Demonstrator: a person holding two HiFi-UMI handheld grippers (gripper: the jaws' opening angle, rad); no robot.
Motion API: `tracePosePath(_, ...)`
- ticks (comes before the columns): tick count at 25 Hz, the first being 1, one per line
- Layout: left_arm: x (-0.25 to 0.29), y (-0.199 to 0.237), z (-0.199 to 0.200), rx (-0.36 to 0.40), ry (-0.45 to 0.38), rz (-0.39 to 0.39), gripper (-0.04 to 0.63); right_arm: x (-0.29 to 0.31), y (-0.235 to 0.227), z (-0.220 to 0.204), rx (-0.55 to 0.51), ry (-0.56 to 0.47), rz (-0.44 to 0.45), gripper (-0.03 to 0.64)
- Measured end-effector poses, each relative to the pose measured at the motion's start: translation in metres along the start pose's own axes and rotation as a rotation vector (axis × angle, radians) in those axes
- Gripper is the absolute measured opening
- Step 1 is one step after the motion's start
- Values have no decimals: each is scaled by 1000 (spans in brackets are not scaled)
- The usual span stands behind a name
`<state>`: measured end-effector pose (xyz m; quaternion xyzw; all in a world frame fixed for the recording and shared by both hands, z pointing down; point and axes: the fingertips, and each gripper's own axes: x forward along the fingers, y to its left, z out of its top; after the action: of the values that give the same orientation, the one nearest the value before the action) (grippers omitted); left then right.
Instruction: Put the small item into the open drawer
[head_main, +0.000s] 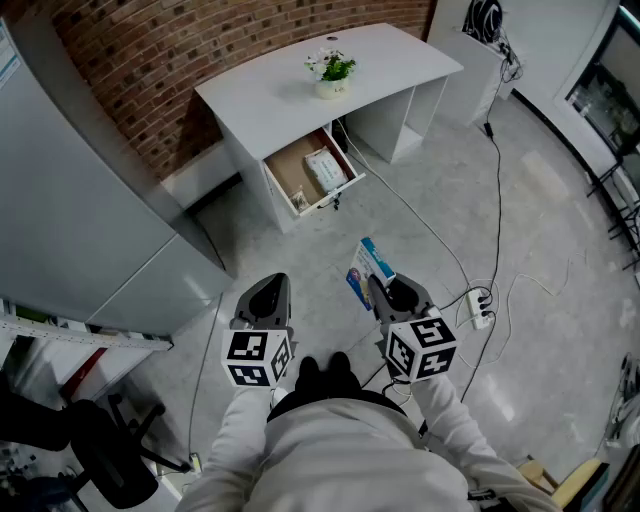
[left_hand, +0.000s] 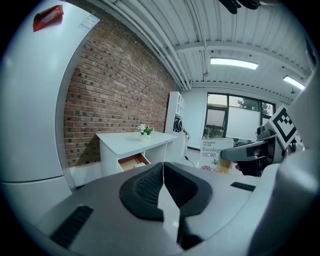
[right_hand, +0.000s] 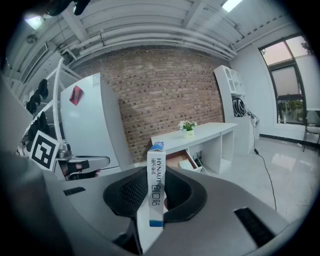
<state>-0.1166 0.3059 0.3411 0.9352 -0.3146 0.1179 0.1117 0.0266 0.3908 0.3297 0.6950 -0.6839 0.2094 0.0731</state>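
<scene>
The right gripper (head_main: 376, 287) clamps the small bandage box (head_main: 367, 266), whose long axis stands up out of the jaws. The open drawer (head_main: 287, 170) lies well ahead, upper centre of the head view and slightly left. The left gripper (head_main: 270, 290), pinched together and empty, is about equally near.

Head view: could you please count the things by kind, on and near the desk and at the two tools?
Desk: 1
Open drawer: 1
Potted plant: 1
Bandage box, gripped by the right tool: 1
Packet inside the drawer: 1
Power strip on the floor: 1
Tools, left tool and right tool: 2
Total: 8
</scene>
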Motion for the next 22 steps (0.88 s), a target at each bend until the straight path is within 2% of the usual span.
tracePosePath(8, 8, -10, 1, 6, 7, 5, 20, 0, -11, -2, 31, 5, 7, 103)
tracePosePath(22, 20, -12, 7, 13, -1, 60, 20, 13, -33, 7, 33, 5, 53, 104)
